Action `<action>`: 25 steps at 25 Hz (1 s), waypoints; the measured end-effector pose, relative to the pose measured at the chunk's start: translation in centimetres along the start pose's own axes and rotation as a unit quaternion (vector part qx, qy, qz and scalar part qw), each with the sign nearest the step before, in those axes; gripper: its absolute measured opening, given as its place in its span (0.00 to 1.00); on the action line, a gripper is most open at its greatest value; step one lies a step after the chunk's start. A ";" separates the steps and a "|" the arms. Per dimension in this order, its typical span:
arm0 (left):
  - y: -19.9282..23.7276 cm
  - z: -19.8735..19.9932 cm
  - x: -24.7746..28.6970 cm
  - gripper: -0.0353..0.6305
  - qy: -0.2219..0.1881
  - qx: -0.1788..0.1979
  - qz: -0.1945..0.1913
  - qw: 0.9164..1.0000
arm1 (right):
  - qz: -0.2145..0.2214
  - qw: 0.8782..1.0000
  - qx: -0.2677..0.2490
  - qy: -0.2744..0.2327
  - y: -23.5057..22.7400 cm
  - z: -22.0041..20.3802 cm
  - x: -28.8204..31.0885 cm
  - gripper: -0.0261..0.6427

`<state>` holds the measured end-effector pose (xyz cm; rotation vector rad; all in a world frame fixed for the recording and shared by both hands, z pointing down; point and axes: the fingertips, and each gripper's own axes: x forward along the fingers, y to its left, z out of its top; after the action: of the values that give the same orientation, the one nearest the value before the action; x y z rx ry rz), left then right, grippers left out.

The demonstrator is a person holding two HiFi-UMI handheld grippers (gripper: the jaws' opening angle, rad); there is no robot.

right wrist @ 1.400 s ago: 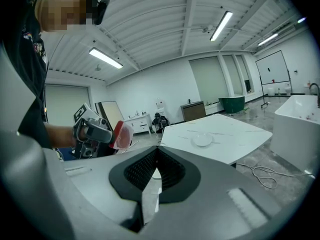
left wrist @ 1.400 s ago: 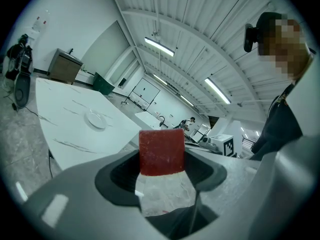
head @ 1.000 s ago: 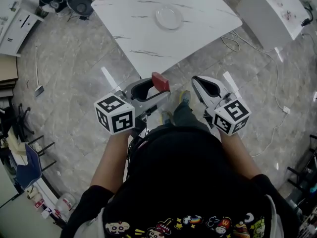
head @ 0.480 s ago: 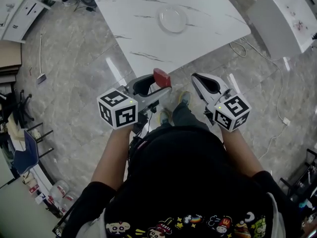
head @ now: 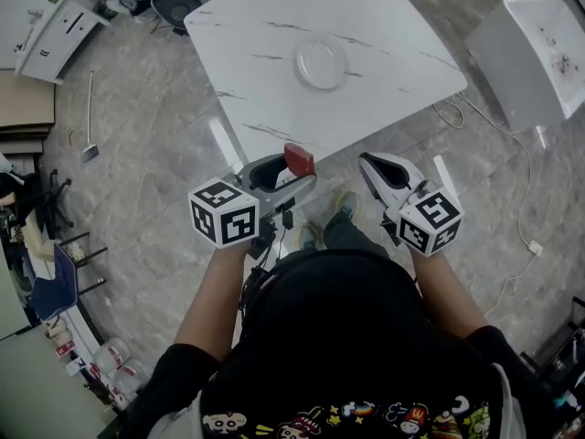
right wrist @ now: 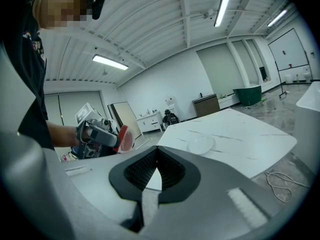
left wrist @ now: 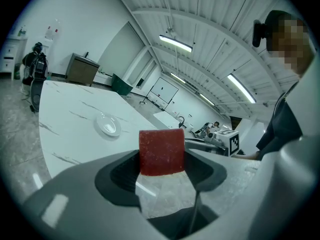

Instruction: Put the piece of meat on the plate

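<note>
Spanning the upper middle of the head view, a white marble-patterned table [head: 274, 80] stands on a grey stone floor [head: 137, 144], with the person's torso and forearms filling the lower half. Both grippers are held off the table's near edge, above the floor.

The left gripper [head: 294, 170] is raised at centre-left, its marker cube toward the person. Its jaws are clamped on the piece of meat [head: 298, 158]. The right gripper [head: 370, 165] is level with it and well apart to the right. In the right gripper view its jaws [right wrist: 156, 170] are together at the tips with nothing between them.

A round white plate [head: 322, 64] lies flat near the table's middle, well apart from both grippers, and carries nothing.

The piece of meat is a small red slab held in the air over the table's near edge. In the left gripper view [left wrist: 161, 152] it stands upright out of the jaw tips, its broad face turned to that camera. That face is nearly square, so no long axis can be told there. From above it reads as a short oblong lying across the line of the jaws.
</note>
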<state>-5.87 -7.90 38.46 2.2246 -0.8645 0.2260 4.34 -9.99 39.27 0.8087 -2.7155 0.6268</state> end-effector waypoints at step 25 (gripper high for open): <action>9.2 6.6 4.9 0.64 0.093 0.069 -0.025 0.993 | -0.091 0.995 0.025 -0.021 -5.3 3.6 1.9 0.08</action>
<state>-8.69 -19.63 40.92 2.3067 -0.7096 0.4747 5.42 -16.57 38.50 1.0771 -2.6320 0.6460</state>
